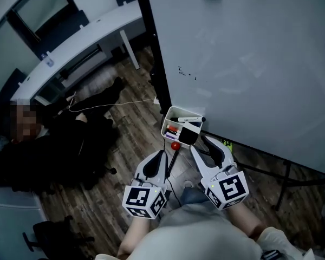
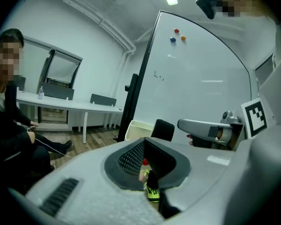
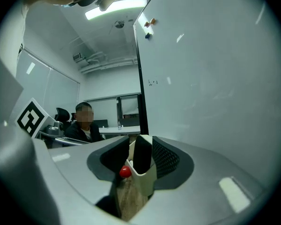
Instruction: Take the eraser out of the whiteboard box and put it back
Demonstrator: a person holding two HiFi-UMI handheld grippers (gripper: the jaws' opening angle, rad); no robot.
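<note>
Eraser, a black block, stands in the white plastic box at the left end of the whiteboard's bottom edge, beside markers. My right gripper has its jaws half apart; the eraser and the box's edge sit between them, unpressed. My left gripper, just to the left, shows a narrow gap with nothing in it. The floor is dark wood plank. A long white desk runs far left, with a seated person in dark clothes nearer. A red ball tops a thin stick, and I cannot tell what it belongs to.
</note>
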